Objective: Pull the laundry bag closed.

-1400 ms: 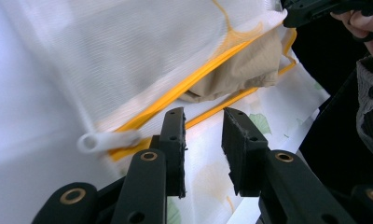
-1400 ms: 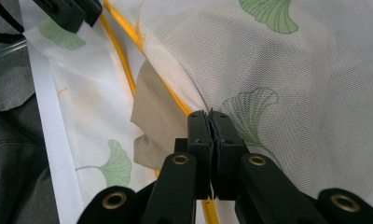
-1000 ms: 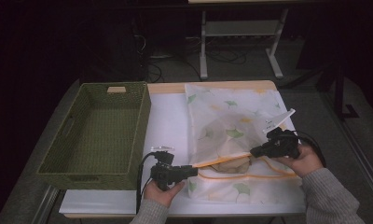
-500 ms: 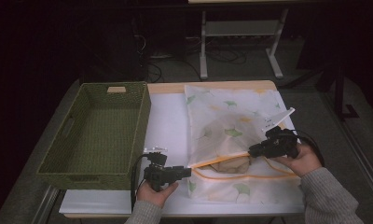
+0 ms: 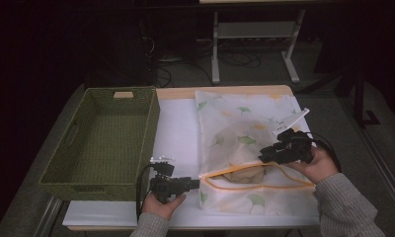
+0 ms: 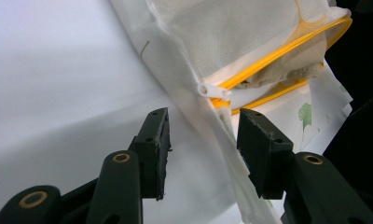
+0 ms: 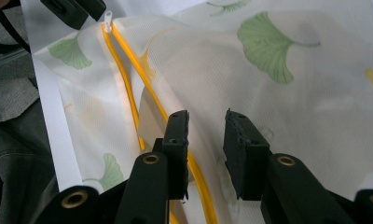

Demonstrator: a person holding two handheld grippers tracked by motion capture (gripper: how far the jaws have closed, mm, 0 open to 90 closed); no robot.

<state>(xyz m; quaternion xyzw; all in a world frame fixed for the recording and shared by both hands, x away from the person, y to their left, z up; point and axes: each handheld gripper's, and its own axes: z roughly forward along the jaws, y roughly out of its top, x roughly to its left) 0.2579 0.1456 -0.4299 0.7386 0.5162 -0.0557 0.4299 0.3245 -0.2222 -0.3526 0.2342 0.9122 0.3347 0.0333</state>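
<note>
A white mesh bag (image 5: 245,113) with a green leaf print lies flat on the table. Its yellow zipper (image 5: 255,186) gapes near the front, and a beige cloth (image 5: 245,173) shows inside. My left gripper (image 5: 195,183) sits at the zipper's left end. In the left gripper view its jaws (image 6: 201,116) have just been opening; the bag's edge lies loose between them, with the white zipper pull (image 6: 212,90) just ahead. My right gripper (image 5: 261,155) hovers over the bag's right half. Its jaws (image 7: 207,116) have also just been opening, over mesh beside the zipper (image 7: 128,79).
A green woven basket (image 5: 99,91) stands at the table's left, close to my left hand. A white sheet (image 5: 178,128) covers the tabletop between basket and bag. A white tag (image 5: 292,118) sticks out at the bag's right edge. A metal stand (image 5: 255,34) is on the floor behind.
Both grippers have opened and let go of the bag. The zipper line, earlier taut between them, now sags into an open loop. The left gripper has drawn slightly left.
</note>
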